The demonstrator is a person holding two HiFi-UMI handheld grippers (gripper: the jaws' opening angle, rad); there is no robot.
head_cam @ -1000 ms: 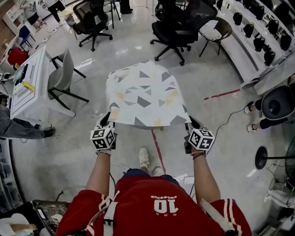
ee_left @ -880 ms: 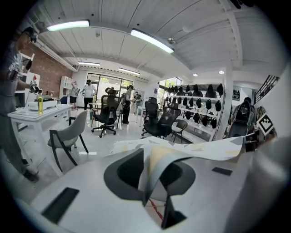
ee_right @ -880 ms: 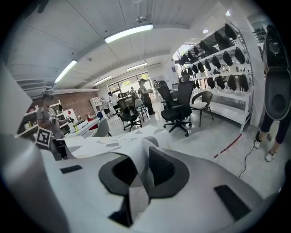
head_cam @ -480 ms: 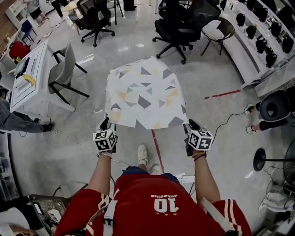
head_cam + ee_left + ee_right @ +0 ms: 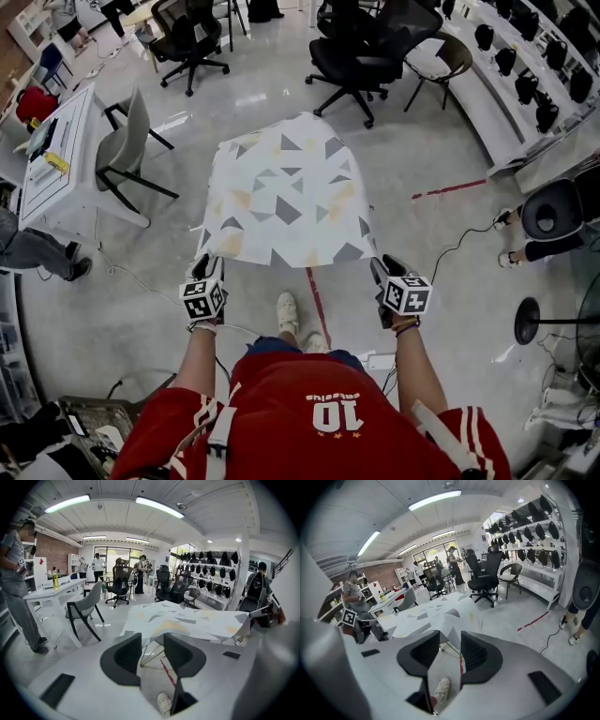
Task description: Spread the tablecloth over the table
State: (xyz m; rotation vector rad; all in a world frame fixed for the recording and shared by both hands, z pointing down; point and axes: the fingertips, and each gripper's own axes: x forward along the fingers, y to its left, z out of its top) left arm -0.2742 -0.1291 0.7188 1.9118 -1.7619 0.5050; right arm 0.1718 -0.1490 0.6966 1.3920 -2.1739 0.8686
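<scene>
A white tablecloth [image 5: 286, 192] printed with grey and yellow triangles lies over the small table, its near edge hanging toward me. My left gripper [image 5: 201, 270] sits just below the cloth's near left corner, jaws opening. In the left gripper view [image 5: 152, 644] only the table's wire legs and floor show between the jaws, and the tablecloth [image 5: 187, 620] edge lies just beyond. My right gripper [image 5: 378, 268] is at the near right corner, jaws opening too. In the right gripper view [image 5: 450, 645] a corner of the tablecloth [image 5: 449, 632] hangs at the jaw tips, and the pads do not press it.
Black office chairs [image 5: 361, 56] stand beyond the table. A grey chair [image 5: 127, 150] and a white desk [image 5: 56, 159] are at the left. A shelf of dark gear [image 5: 534, 75] runs along the right. A red tape line [image 5: 314, 295] and a cable [image 5: 459, 248] lie on the floor.
Both grippers have sunk and drawn back toward me, and their jaws have opened off the cloth's near corners. The cloth has settled lower over the table.
</scene>
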